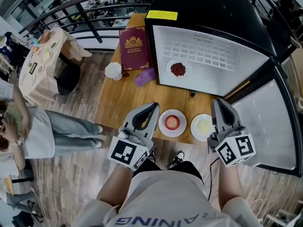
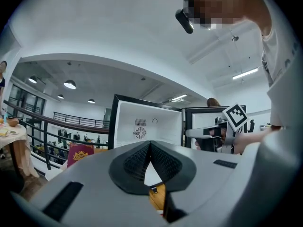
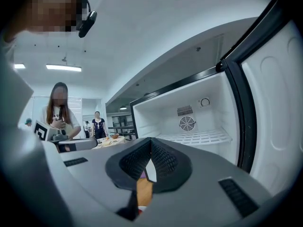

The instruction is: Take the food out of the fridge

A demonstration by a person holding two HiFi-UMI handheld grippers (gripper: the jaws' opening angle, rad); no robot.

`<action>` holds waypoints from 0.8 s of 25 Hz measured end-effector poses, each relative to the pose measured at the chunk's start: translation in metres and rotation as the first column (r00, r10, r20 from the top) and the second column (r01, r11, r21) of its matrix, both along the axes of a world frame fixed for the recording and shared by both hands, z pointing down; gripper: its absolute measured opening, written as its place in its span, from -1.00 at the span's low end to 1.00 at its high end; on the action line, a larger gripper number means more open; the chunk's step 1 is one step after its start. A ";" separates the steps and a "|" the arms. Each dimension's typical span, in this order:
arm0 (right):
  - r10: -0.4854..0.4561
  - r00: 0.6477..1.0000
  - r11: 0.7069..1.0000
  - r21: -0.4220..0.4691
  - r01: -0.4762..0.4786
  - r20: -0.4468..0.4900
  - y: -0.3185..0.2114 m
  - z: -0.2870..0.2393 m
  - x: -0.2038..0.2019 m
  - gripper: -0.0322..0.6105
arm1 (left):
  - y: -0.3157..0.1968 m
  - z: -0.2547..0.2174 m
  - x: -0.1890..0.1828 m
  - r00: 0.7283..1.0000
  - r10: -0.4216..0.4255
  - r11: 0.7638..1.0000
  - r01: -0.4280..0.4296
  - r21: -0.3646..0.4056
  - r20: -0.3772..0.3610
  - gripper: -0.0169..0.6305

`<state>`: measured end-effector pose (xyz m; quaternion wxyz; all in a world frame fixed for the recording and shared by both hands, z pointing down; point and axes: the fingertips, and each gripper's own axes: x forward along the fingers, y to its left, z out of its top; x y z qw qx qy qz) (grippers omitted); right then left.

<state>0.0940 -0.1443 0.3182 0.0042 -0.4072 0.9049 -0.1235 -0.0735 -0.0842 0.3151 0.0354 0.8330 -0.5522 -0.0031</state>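
Observation:
A small black fridge (image 1: 208, 13) stands open on the wooden table (image 1: 123, 103), its door (image 1: 270, 122) swung to the right. On its white floor lies a plate of dark red food (image 1: 178, 69). In front of the fridge on the table sit a plate with a red item (image 1: 172, 122) and a plate of pale yellow food (image 1: 202, 126). My left gripper (image 1: 154, 106) (image 2: 150, 144) hovers near the table's front edge, shut and empty. My right gripper (image 1: 218, 101) (image 3: 150, 141) is also shut with nothing in it, level and facing the fridge interior (image 3: 189, 122).
A dark red menu book (image 1: 134, 48), a white cup (image 1: 113, 71) and a purple wrapper (image 1: 144, 76) lie left of the fridge. A person (image 1: 42, 131) sits at the far left near a table with dishes (image 1: 40, 63). A railing (image 1: 90, 8) runs behind.

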 end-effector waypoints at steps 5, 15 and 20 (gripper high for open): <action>-0.010 1.000 1.000 0.007 0.010 0.004 -0.001 -0.006 -0.007 -0.84 | -0.001 -0.007 -0.001 1.000 0.004 1.000 -0.004 0.017 0.007 -0.92; -0.021 1.000 1.000 -0.020 0.021 0.004 -0.003 -0.001 -0.013 -0.84 | -0.002 -0.012 -0.009 1.000 -0.016 0.999 0.016 0.037 -0.001 -0.92; -0.020 1.000 0.999 -0.041 0.020 0.010 -0.004 0.003 -0.014 -0.84 | -0.001 -0.011 -0.009 1.000 -0.016 0.999 0.016 0.036 0.002 -0.92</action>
